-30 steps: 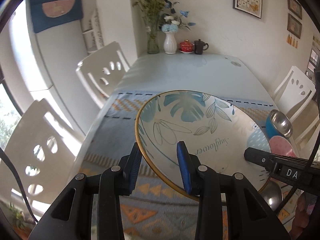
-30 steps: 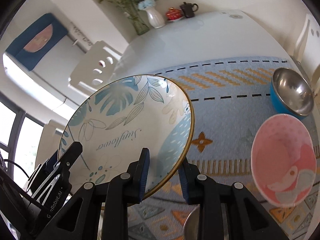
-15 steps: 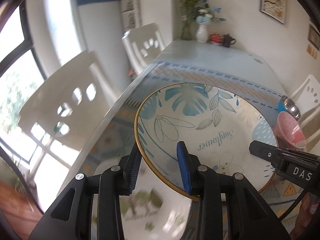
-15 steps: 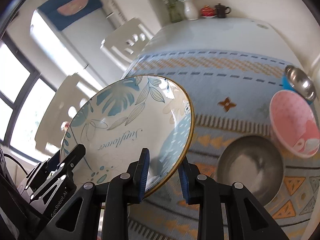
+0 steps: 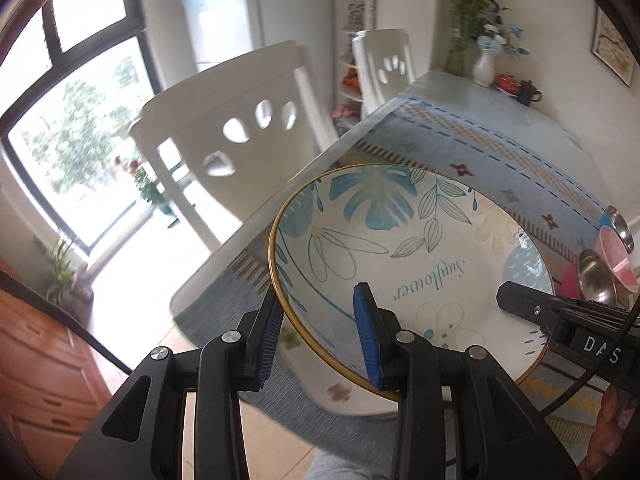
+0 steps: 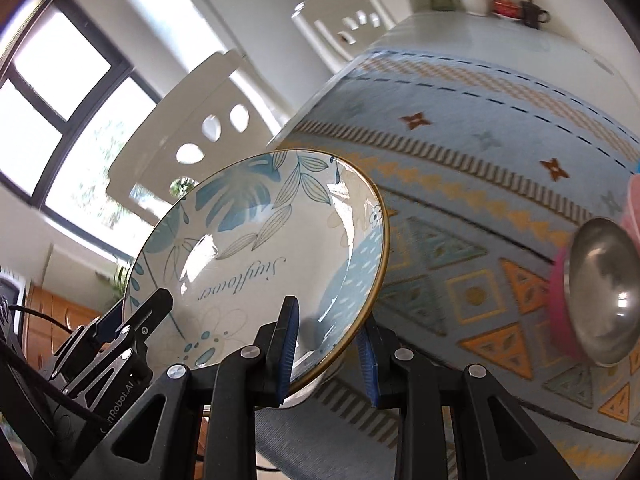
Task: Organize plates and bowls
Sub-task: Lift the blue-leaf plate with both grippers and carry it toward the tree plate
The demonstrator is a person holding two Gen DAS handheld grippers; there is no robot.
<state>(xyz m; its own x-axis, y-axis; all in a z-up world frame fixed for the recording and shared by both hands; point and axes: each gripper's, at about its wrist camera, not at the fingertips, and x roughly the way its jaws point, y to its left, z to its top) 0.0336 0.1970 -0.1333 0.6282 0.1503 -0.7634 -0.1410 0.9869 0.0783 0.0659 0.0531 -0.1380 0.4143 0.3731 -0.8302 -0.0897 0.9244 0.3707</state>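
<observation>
Two sets of jaws are clamping my plate (image 5: 404, 256) by its rim; I'm carrying it, needing a landing near the steel bowl (image 6: 600, 296).

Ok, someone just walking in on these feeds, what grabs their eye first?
The big white plate with blue leaf print and gold rim, held tilted in mid-air near the table's corner, fills both views. The left gripper clamps one side of its rim and the right gripper the other. Next, at the right on the patterned blue tablecloth, a shiny steel bowl beside a pink bowl.
</observation>
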